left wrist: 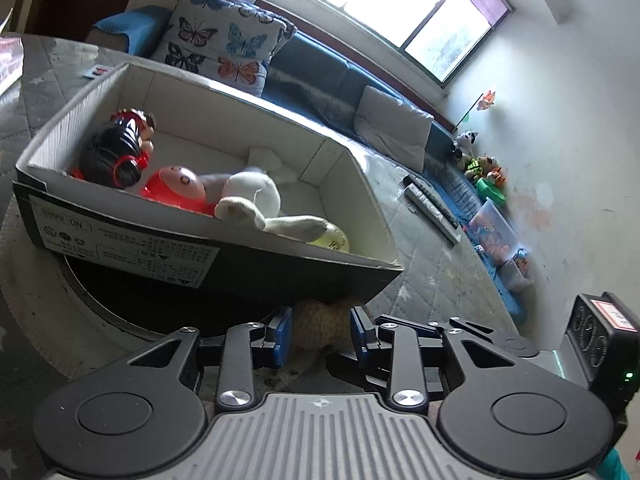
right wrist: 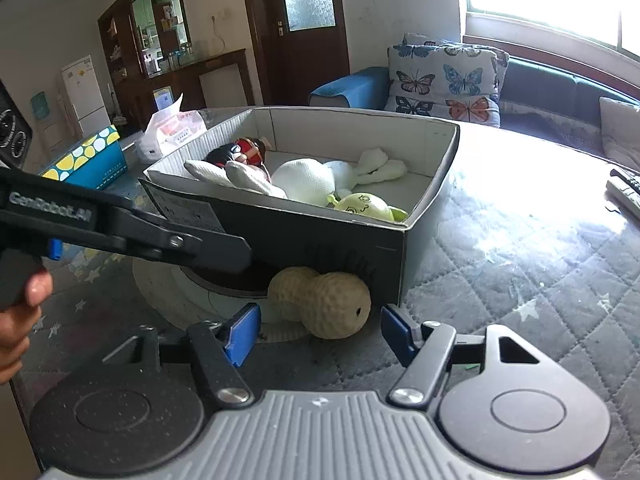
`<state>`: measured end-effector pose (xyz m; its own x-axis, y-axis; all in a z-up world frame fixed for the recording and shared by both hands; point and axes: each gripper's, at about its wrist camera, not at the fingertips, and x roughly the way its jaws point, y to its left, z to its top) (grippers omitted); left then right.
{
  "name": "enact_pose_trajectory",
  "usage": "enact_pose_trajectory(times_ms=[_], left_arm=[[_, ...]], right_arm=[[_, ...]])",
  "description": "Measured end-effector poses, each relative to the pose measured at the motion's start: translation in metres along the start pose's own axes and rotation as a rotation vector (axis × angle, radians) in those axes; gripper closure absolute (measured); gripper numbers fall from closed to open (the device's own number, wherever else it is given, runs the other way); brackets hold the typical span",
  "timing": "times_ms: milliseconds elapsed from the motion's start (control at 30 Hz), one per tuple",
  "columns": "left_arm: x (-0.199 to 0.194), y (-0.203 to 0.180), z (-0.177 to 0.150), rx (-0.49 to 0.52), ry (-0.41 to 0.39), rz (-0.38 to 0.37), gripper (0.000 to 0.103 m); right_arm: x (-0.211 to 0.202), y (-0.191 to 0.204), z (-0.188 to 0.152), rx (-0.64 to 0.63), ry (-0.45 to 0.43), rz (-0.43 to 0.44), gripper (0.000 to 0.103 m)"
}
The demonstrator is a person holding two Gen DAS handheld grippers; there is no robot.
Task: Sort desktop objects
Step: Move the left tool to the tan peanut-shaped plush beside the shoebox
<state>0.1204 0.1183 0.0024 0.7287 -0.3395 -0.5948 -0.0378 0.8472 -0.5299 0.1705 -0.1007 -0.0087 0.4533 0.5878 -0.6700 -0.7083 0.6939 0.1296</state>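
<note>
A tan peanut-shaped toy (right wrist: 320, 302) lies on the quilted table against the front of a dark cardboard box (right wrist: 320, 236). My left gripper (left wrist: 320, 334) has its blue pads on either side of the peanut toy (left wrist: 320, 324); it looks shut on it. In the right wrist view the left gripper's arm (right wrist: 132, 228) reaches in from the left toward the toy. My right gripper (right wrist: 316, 332) is open and empty, just in front of the toy. The box (left wrist: 280, 256) holds a black-haired doll (left wrist: 120, 148), a red toy (left wrist: 176, 188), a white plush (left wrist: 256, 200) and a yellow toy (right wrist: 368, 206).
A round white plate with a dark centre (right wrist: 172, 292) lies under the box's front left. Remote controls (left wrist: 432, 204) lie at the table's far side. A spotted blue box (right wrist: 88, 160) and a white bag (right wrist: 172, 132) stand at the back left. A sofa with a butterfly cushion (right wrist: 444, 80) is behind.
</note>
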Motion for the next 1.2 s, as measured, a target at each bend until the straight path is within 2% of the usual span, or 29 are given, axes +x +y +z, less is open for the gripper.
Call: enact_pose_trajectory(times_ms=[367, 533, 1200], left_arm=[[0.019, 0.008, 0.000, -0.032, 0.046, -0.017, 0.069], [0.025, 0.012, -0.002, -0.057, 0.062, -0.030, 0.069], [0.018, 0.009, -0.006, -0.047, 0.039, -0.041, 0.079]], right_arm=[[0.009, -0.001, 0.001, 0.012, 0.003, 0.019, 0.046], [0.012, -0.002, 0.002, 0.018, 0.012, 0.020, 0.054], [0.003, -0.001, -0.002, 0.025, 0.006, 0.014, 0.063]])
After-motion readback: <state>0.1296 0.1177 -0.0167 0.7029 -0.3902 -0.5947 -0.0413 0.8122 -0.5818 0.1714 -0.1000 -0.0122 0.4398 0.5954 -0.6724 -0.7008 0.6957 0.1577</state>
